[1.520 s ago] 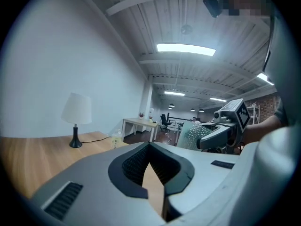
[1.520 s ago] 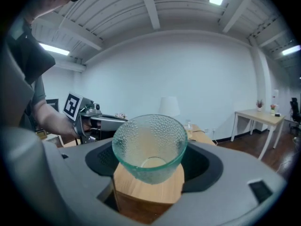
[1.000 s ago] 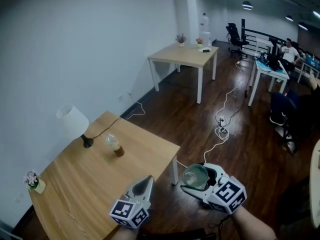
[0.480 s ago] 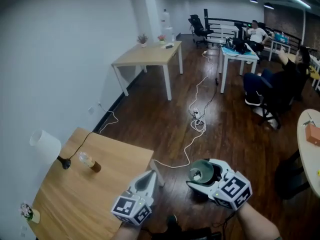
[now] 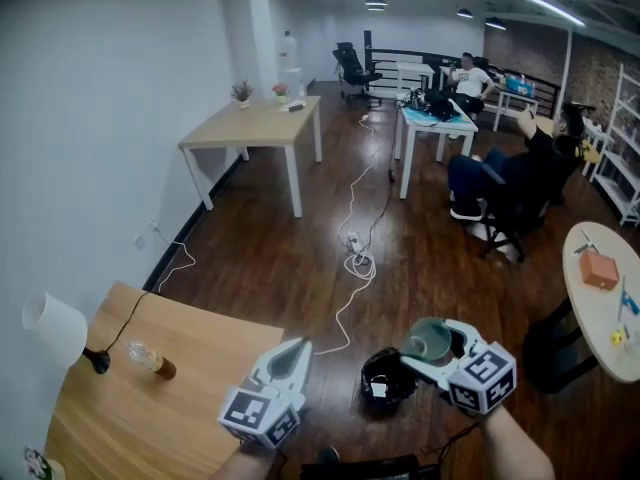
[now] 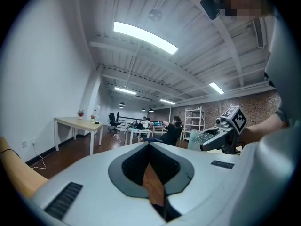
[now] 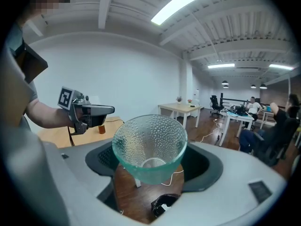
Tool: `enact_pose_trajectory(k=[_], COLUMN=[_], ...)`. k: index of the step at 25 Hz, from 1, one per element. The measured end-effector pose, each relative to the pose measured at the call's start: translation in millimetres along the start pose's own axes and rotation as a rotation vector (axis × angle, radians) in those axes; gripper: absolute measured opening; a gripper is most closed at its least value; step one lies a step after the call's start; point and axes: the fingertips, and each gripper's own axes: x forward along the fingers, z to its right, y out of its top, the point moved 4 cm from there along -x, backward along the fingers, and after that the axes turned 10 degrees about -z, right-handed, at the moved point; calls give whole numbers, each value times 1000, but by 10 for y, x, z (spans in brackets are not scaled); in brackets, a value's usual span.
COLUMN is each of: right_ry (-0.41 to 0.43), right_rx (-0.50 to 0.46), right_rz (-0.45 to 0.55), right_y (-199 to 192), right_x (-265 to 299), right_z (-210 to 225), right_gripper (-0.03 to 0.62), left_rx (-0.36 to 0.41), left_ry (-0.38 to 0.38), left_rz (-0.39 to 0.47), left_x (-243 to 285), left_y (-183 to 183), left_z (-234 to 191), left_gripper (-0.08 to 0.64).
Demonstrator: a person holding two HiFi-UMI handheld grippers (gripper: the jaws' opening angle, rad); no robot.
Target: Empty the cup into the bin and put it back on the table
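Closest to me, my left gripper [image 5: 292, 352] has its smooth white tapered jaws pressed together on nothing, over the corner of the pale wooden table [image 5: 170, 378]. My right gripper [image 5: 434, 352] is clamped on the pale green glass cup [image 7: 149, 145], a flared tumbler with a pebbled, bubbly wall and a round base ring that I can see through its open mouth. It hangs off the table, above the dark plank floor [image 5: 250, 258], with the small round black bin [image 5: 385, 380] just beside and below. Farther off, a white cable [image 5: 355, 260] snakes toward a second light wooden table [image 5: 250, 126]
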Motion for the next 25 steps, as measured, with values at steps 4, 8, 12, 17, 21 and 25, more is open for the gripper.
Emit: enact_pose_trajectory(k=[4,8,12,17,21,25], right_ry=[-56,-89,-111,-145,-162,-191], right_rx=[25,34,18,-52,-101,-167], right_rz=[-28,-78,-148,-239,-308,-378], right_y=[-53,-155,-216,-229,-251,-288], right_x=[-18,-19,28,46,88,112], right_z=[192,403,617,918,1118,1295], right_gripper=[388,388,388,388,388,388], left_rx=[13,14,0,41,44,76], left_ry=[-36,-52,-45,-64,-56,-55], left_rz=[-9,-30,-30,-10,-21,-13], left_x=[89,213,328,463,558,636], left_y=[15,-11,66,82,108,197], left_z=[-44,-2,-10,12,19,68], left_gripper=[-8,-8,-8,-8,-8,-8])
